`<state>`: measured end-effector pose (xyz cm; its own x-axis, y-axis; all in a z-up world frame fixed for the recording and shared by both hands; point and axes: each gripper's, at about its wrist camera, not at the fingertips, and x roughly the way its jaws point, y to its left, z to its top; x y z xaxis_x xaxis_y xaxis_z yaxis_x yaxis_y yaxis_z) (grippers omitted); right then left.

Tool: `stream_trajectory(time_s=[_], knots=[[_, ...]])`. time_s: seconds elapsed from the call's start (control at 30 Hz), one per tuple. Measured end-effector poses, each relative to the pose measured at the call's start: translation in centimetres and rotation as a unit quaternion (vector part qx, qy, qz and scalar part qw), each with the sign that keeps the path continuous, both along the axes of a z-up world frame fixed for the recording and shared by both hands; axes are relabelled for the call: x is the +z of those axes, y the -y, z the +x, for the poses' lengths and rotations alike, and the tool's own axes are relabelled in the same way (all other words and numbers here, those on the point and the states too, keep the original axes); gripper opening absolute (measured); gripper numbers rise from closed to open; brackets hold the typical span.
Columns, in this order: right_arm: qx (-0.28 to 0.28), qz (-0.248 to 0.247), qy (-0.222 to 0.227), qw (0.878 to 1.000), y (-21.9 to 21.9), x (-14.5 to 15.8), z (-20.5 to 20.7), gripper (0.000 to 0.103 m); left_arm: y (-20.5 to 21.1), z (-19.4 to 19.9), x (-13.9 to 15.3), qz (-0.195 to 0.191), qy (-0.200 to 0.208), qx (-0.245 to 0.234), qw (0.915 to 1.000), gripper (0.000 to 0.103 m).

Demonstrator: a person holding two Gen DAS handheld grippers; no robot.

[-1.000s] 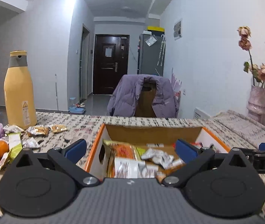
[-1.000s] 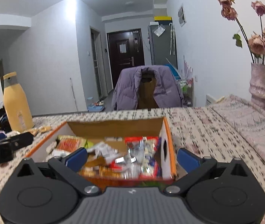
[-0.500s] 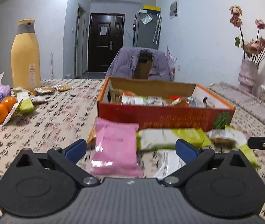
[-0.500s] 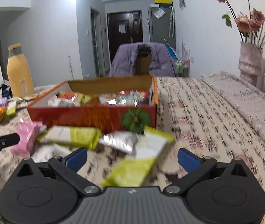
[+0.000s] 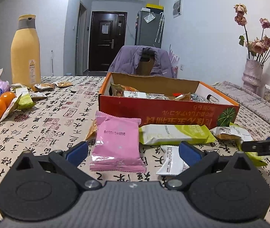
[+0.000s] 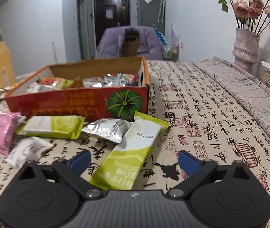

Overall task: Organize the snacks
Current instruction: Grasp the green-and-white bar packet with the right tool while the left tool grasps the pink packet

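Now both wide-open, empty grippers are lining up pickups, the left gripper (image 5: 133, 151) straddling the pink packet (image 5: 117, 144) and the right gripper (image 6: 134, 160), its jaws just narrowing slightly, straddling the green packet (image 6: 127, 152), each needing to close before lifting into the snack box (image 6: 74, 102).

The pink packet (image 5: 117, 146) is glossy plastic film. The box (image 5: 173, 112) is printed cardboard with raw brown inner walls. The tablecloth (image 6: 201, 117) looks matt woven.

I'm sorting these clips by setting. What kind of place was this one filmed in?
Most likely a home, at a dining table. The table has a calligraphy-print cloth, a coat-draped chair stands behind it, and a fridge and an entrance door show beyond.
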<state>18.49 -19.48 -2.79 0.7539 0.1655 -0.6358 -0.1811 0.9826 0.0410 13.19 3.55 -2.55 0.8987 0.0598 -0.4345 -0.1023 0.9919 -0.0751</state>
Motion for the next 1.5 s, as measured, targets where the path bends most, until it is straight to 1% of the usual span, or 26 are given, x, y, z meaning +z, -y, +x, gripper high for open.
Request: stream_trajectory(time_s=[0.07, 0.1, 0.17, 0.33, 0.43, 0.53, 0.57, 0.67, 0.77, 1.0, 1.1, 1.3, 1.4, 1.5], knots=[[-0.006, -0.005, -0.012, 1.000, -0.4, -0.4, 1.0, 0.084, 0.0, 0.0, 0.0, -0.002, -0.001, -0.001, 1.0000, 0.103], [-0.009, -0.003, -0.018, 1.000, -0.5, -0.6, 1.5, 0.082, -0.1, 0.1, -0.1, -0.002, -0.002, 0.000, 1.0000, 0.103], [-0.015, 0.000, -0.027, 1.000, -0.7, -0.9, 2.2, 0.072, -0.2, 0.1, -0.1, -0.005, -0.002, -0.001, 1.0000, 0.103], [-0.027, -0.006, -0.027, 0.999, -0.4, -1.3, 2.2, 0.061, -0.3, 0.1, -0.1, -0.009, -0.002, -0.004, 0.9999, 0.103], [-0.027, -0.002, -0.024, 0.999, 0.1, -1.3, 1.9, 0.051, -0.3, 0.1, -0.1, -0.011, -0.001, -0.006, 0.9999, 0.103], [-0.014, -0.006, -0.022, 1.000, 0.4, -1.3, 1.6, 0.047, -0.3, 0.0, -0.1, -0.013, 0.001, -0.006, 0.9999, 0.103], [-0.006, -0.009, -0.021, 1.000, 0.5, -1.3, 1.7, 0.043, -0.3, 0.0, -0.1, -0.013, 0.001, -0.006, 0.9999, 0.103], [0.004, -0.005, -0.024, 1.000, 0.5, -1.2, 1.8, 0.040, -0.3, 0.0, -0.1, -0.012, 0.001, -0.005, 0.9999, 0.103], [0.006, -0.003, -0.018, 1.000, 0.5, -1.2, 1.6, 0.036, -0.3, -0.1, 0.0, -0.010, 0.004, -0.004, 0.9999, 0.103], [-0.008, 0.008, 0.000, 1.000, 1.0, -1.1, 0.2, 0.035, -0.1, -0.2, 0.0, -0.005, 0.005, -0.004, 1.0000, 0.103], [-0.018, 0.016, 0.017, 1.000, 1.8, -0.8, -0.7, 0.035, -0.1, -0.2, 0.0, -0.003, 0.005, -0.004, 1.0000, 0.103], [-0.021, 0.043, 0.059, 0.997, 2.8, 0.4, -2.4, 0.035, 0.1, -0.2, -0.1, 0.003, 0.003, -0.002, 1.0000, 0.103], [-0.010, 0.050, 0.090, 0.995, 2.4, 1.3, -3.0, 0.035, 0.1, -0.2, -0.1, 0.003, 0.003, -0.001, 1.0000, 0.103], [0.010, 0.050, 0.114, 0.992, 0.9, 2.1, -3.1, 0.035, 0.0, -0.2, -0.2, 0.004, 0.002, 0.001, 1.0000, 0.103]])
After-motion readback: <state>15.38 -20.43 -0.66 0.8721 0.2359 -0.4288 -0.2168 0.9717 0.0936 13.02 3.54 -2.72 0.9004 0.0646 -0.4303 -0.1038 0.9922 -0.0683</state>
